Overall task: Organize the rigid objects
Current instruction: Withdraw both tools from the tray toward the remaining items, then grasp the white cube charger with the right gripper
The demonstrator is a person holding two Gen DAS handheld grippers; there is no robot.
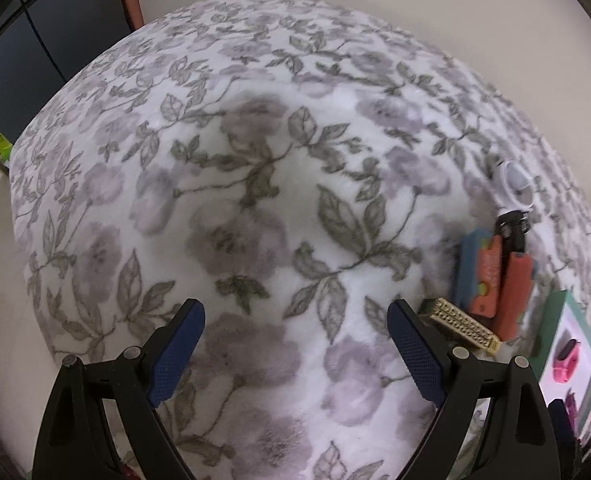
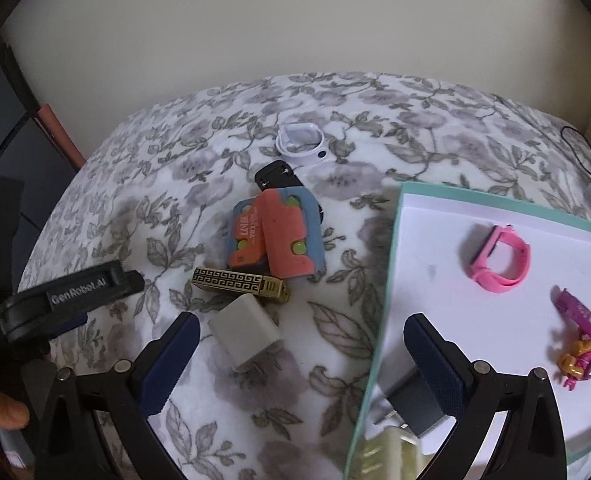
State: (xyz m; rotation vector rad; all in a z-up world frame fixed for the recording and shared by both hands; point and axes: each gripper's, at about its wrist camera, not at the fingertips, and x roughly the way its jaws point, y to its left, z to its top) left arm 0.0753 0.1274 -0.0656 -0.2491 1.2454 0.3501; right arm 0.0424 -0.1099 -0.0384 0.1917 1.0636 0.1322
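Rigid objects lie loose on the floral blanket (image 2: 143, 184): a white charger (image 2: 245, 330) near, left of the teal tray (image 2: 391, 240). Right claw (image 2: 301, 354) stands open above the charger; left claw (image 1: 295, 344) open, empty. Next step, I judge: lower and close on it

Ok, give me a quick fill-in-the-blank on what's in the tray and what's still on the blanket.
1. The watch lying in the teal-rimmed tray is ____ in colour.
2. The white charger plug lies on the floral ____.
3. The gold patterned lighter lies ____ the tray.
4. Between the right gripper's fingers there is ____ held.

Missing: pink; blanket; outside; nothing
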